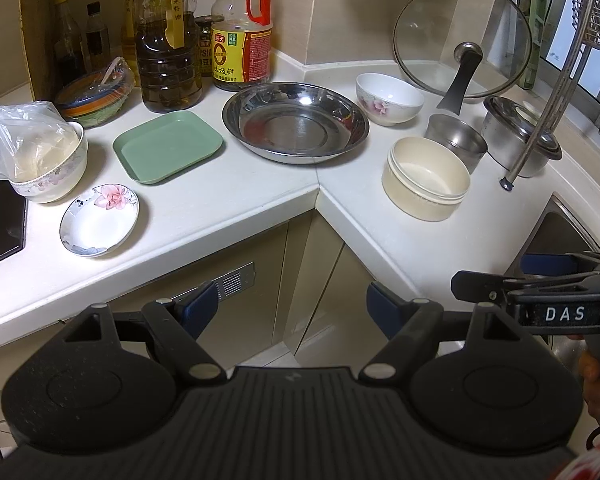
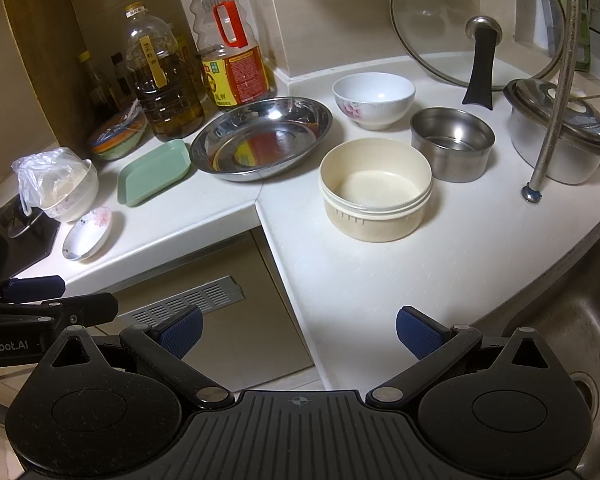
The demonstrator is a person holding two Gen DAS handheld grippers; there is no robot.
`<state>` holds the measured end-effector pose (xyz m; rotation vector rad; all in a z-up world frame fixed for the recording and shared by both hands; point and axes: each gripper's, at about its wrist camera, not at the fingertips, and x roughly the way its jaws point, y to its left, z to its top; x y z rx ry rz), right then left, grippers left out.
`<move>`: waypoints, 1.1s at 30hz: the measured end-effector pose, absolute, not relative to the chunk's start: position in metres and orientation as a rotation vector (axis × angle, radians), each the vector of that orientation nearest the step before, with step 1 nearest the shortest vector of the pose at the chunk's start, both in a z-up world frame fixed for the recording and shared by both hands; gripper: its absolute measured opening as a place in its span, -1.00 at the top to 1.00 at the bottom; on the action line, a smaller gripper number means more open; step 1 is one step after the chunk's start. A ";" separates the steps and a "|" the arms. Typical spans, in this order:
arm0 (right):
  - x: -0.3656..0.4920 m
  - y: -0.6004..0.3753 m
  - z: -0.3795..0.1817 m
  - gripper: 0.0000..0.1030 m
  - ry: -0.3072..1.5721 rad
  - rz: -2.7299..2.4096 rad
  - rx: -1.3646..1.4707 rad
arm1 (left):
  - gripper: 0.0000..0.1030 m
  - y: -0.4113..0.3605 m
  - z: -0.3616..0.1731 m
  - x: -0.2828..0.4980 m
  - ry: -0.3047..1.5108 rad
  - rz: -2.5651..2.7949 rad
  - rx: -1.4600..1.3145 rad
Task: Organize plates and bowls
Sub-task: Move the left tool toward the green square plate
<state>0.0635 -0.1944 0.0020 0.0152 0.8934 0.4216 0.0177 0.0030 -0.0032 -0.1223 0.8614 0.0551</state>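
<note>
While both the left gripper (image 1: 288, 304) and right gripper (image 2: 298, 332) hang wide open and empty, approach the cream bowl (image 2: 375, 188) at 12 o'clock, gripping its rim squarely.

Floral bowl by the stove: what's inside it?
A crumpled clear plastic bag fills the floral bowl and spills over its rim. The bag hides whatever lies beneath it.

The left gripper (image 1: 290, 306) is held at the bottom centre of its frame, blue-padded fingers (image 1: 198, 304) spread wide with nothing between them. The right gripper (image 2: 300, 332) is likewise held open and empty, pitched downward.
</note>
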 end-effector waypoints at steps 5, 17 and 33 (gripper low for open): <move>0.071 -0.198 0.000 -1.00 0.888 0.432 0.012 | -0.55 0.003 -0.004 0.024 0.864 0.067 -0.129; 0.092 -0.199 0.007 -0.99 0.853 0.540 0.009 | -0.55 0.004 -0.004 0.034 0.855 0.184 -0.172; 0.130 -0.154 -0.004 -0.99 0.829 0.697 0.020 | -0.55 0.054 -0.008 0.060 0.842 0.322 -0.211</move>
